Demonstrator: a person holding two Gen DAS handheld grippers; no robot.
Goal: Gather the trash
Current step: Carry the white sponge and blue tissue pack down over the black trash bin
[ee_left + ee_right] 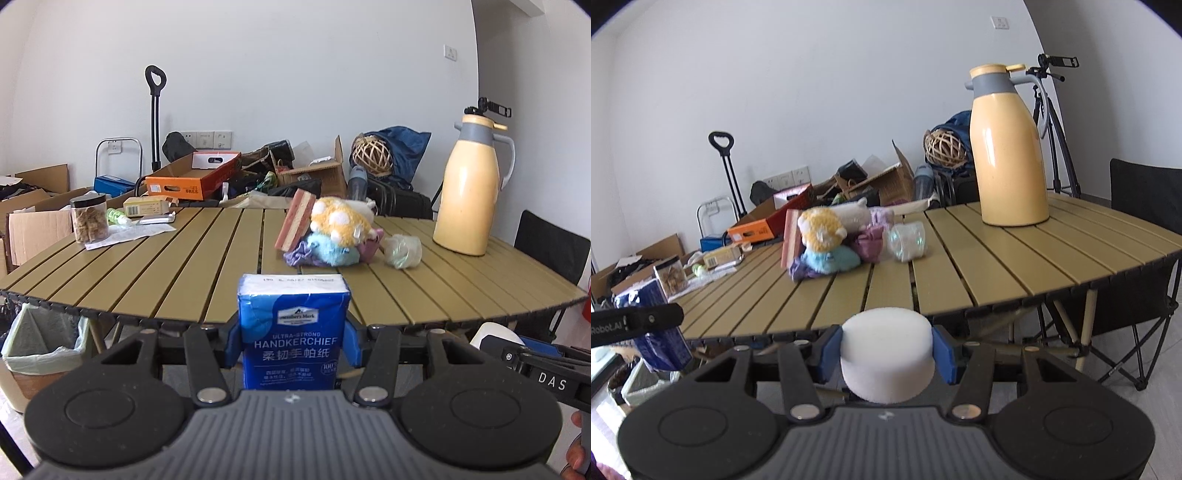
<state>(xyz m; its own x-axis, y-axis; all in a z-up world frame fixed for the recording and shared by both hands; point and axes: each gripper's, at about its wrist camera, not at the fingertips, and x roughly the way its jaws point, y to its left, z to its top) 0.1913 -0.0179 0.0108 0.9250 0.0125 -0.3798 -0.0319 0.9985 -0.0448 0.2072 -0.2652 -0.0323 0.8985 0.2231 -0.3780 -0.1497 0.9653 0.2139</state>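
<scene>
My left gripper (293, 341) is shut on a blue handkerchief tissue pack (293, 328) and holds it upright just off the near edge of the slatted table (166, 266). The pack also shows in the right wrist view (652, 325). My right gripper (886, 349) is shut on a white foam puck (886, 354), held off the table's near edge. A bin with a pale green liner (40, 347) stands on the floor, below left of the table. A crumpled clear wrapper (403, 250) lies on the table beside the plush toys; it also shows in the right wrist view (907, 242).
A pile of plush toys and a pink sponge (325, 232) sits mid-table. A yellow thermos jug (471, 188) stands at the right. A snack jar (89, 218), paper and small boxes lie at the far left. Cardboard boxes and clutter fill the floor behind. A black folding chair (1145, 229) stands at the right.
</scene>
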